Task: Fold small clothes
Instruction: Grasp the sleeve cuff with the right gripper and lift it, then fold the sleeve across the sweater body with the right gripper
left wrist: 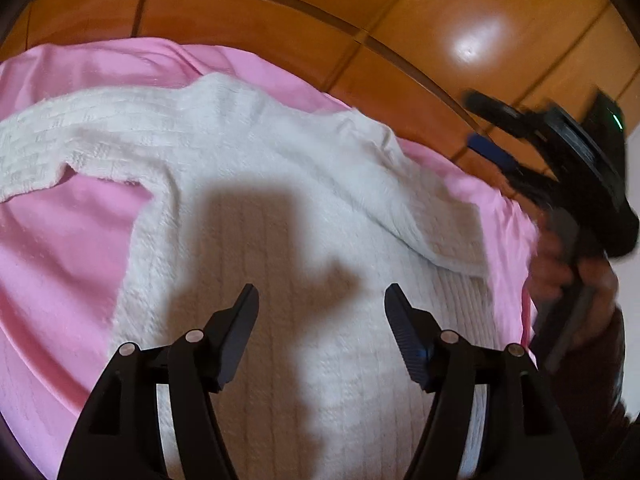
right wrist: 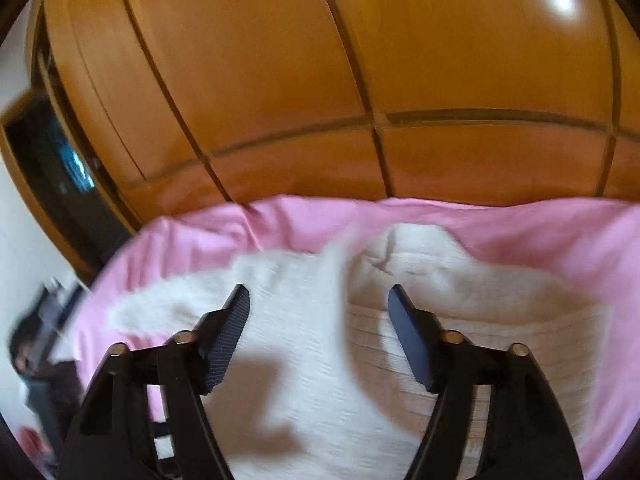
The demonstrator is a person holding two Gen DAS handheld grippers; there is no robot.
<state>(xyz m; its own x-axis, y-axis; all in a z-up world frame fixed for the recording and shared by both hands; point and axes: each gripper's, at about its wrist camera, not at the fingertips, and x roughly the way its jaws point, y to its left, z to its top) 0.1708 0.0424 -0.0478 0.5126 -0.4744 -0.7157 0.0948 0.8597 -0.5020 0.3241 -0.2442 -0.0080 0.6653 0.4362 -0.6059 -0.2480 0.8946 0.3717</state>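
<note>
A small white knitted sweater (left wrist: 248, 168) lies on a pink sheet (left wrist: 60, 240). Its left sleeve stretches out to the left; its right sleeve (left wrist: 420, 208) is folded in over the body. My left gripper (left wrist: 322, 300) is open and empty, a little above the sweater's body. My right gripper (right wrist: 318, 300) is open and empty above the same sweater (right wrist: 320, 340). The right gripper also shows blurred in the left wrist view (left wrist: 560, 160), held by a hand at the sweater's right edge.
A wooden wardrobe (left wrist: 280, 20) with panelled doors stands just beyond the pink sheet (right wrist: 520, 232). In the right wrist view a dark screen (right wrist: 60, 160) sits at the far left beside the wardrobe (right wrist: 320, 80).
</note>
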